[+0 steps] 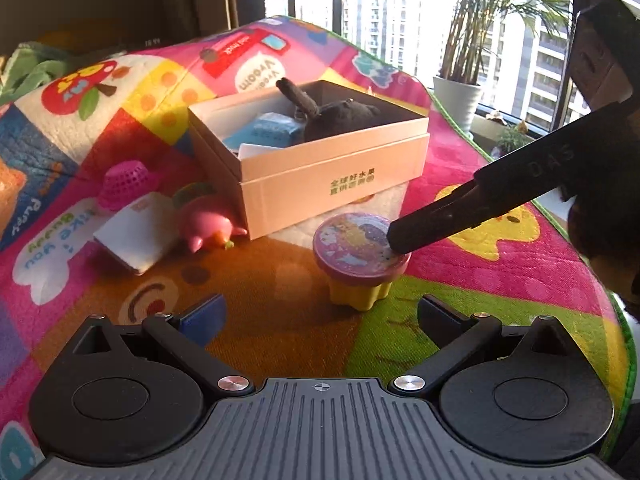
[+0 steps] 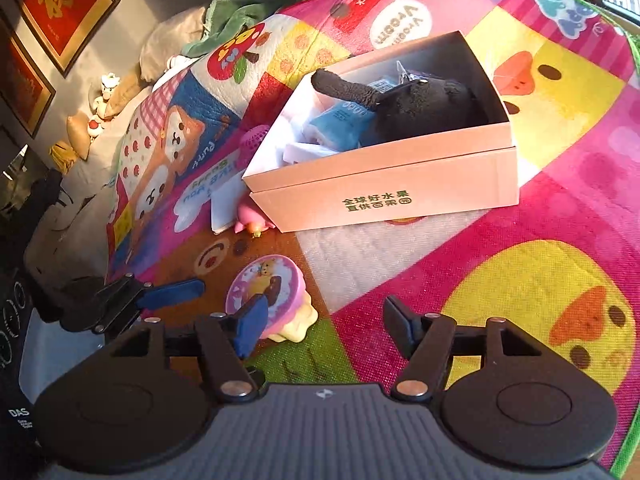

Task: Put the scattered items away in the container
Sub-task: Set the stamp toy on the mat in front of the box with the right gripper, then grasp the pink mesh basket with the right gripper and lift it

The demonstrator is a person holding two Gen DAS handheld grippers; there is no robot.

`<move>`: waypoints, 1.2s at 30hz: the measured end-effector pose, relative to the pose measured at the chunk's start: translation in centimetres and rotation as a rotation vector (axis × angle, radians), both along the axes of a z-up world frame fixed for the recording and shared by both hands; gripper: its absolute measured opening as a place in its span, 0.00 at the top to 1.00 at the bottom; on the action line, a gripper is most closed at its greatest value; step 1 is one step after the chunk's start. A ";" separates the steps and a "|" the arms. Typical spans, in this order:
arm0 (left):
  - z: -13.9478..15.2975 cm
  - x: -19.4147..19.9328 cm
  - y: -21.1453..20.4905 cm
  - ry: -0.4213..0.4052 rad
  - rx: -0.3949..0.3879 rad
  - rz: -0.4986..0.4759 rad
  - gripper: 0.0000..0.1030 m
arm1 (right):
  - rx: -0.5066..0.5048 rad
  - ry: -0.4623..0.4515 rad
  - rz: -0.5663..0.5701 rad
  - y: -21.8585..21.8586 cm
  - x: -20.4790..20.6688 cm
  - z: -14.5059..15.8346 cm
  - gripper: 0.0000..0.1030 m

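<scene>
A pink cardboard box (image 1: 332, 196) (image 2: 384, 196) stands open on the play mat, holding a black plush toy (image 1: 340, 114) (image 2: 424, 108) and a blue packet (image 1: 264, 130) (image 2: 340, 122). A yellow cup with a pink picture lid (image 1: 358, 254) (image 2: 268, 296) stands in front of it. My left gripper (image 1: 320, 314) is open, just short of the cup. My right gripper (image 2: 324, 330) is open; its left finger (image 2: 252, 326) lies over the cup's lid, and in the left wrist view that finger's tip (image 1: 404, 238) touches the lid. A pink pig toy (image 1: 204, 224) (image 2: 252, 220), a white card (image 1: 136, 232) and a pink basket (image 1: 124, 184) lie left of the box.
The colourful play mat (image 1: 480, 280) (image 2: 520, 260) covers the surface, its green edge at the right. A potted plant (image 1: 460, 96) stands by the window beyond it. Cushions and small toys (image 2: 100, 104) lie at the far left under framed red pictures (image 2: 60, 8). The left gripper's blue finger (image 2: 172, 292) shows at left.
</scene>
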State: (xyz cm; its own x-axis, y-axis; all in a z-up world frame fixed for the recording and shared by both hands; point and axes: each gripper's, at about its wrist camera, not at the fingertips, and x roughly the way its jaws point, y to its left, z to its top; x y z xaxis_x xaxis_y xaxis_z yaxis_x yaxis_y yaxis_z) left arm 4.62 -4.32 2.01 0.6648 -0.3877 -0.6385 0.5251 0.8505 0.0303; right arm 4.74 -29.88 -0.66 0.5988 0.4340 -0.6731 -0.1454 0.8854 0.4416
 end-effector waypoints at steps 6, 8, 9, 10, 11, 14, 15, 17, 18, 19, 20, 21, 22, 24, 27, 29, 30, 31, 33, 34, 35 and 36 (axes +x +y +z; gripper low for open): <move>0.0 1.7 2.8 -0.067 0.012 0.192 0.00 | -0.132 -0.159 0.063 2.5 1.0 5.1 0.38; 0.1 3.0 4.8 -0.050 -0.031 0.250 0.00 | -0.163 -0.193 0.110 4.6 2.8 7.2 0.31; 0.1 3.7 5.8 -0.039 -0.049 0.266 0.00 | -0.182 -0.203 0.124 5.6 4.0 8.0 0.26; 0.1 4.2 6.7 -0.034 -0.065 0.281 0.00 | -0.205 -0.212 0.141 7.0 5.4 8.8 0.17; 0.1 4.7 7.5 -0.035 -0.080 0.295 0.00 | -0.230 -0.221 0.166 8.6 7.0 9.5 0.14; -0.2 5.4 9.5 -0.027 -0.162 0.319 0.00 | -0.268 -0.160 0.219 13.3 12.9 10.2 0.14; -0.5 5.4 10.0 -0.017 -0.195 0.322 0.00 | -0.267 -0.112 0.225 14.8 15.2 9.9 0.13; -0.8 5.4 11.0 0.004 -0.253 0.332 0.00 | -0.290 -0.028 0.207 17.2 19.5 8.5 0.09; -0.8 5.3 11.5 0.002 -0.281 0.341 0.00 | -0.328 0.006 0.183 18.4 21.5 7.6 0.09; -0.8 5.3 11.8 0.004 -0.303 0.356 0.00 | -0.379 0.032 0.156 19.4 23.3 6.4 0.09; -0.9 5.3 12.0 0.011 -0.320 0.366 0.00 | -0.419 0.053 0.131 20.1 24.8 5.4 0.09; -0.9 5.3 12.2 0.019 -0.335 0.370 0.00 | -0.445 0.080 0.115 20.6 26.0 4.3 0.09; -1.0 5.4 12.4 0.025 -0.347 0.372 0.00 | -0.449 0.107 0.107 20.9 27.0 3.4 0.09; -1.0 5.4 12.6 0.031 -0.364 0.370 0.00 | -0.424 0.157 0.090 21.1 28.3 2.1 0.09; -0.9 5.2 12.5 0.019 -0.366 0.362 0.00 | -0.495 0.131 0.098 22.4 28.1 1.0 0.09; -0.9 4.9 12.3 0.001 -0.352 0.350 0.00 | -0.545 0.119 0.154 23.1 27.3 0.6 0.35; -0.8 4.7 12.1 -0.011 -0.343 0.341 0.00 | -0.550 0.107 0.163 23.2 26.6 0.8 0.37; -0.7 4.5 11.8 -0.021 -0.329 0.328 0.00 | -0.552 0.101 0.180 23.3 25.8 1.0 0.38; -0.6 4.0 11.1 -0.025 -0.301 0.285 0.00 | -0.528 0.085 0.241 23.4 23.6 2.0 0.39; -0.5 3.6 10.8 -0.017 -0.295 0.255 0.00 | -0.512 0.076 0.276 23.4 22.0 2.7 0.39; -0.4 3.1 10.5 -0.008 -0.298 0.223 0.00 | -0.486 0.062 0.312 23.3 20.4 3.6 0.39; -0.3 2.5 10.2 0.002 -0.307 0.190 0.00 | -0.458 0.038 0.340 22.8 18.8 4.7 0.39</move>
State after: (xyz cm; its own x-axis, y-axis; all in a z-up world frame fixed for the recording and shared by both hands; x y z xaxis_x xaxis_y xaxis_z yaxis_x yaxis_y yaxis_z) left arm 7.17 5.85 1.68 0.7426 -0.4309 -0.5127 0.3563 0.9024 -0.2424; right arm 23.53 -7.04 4.04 0.4486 0.2570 -0.8560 -0.4469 0.8939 0.0342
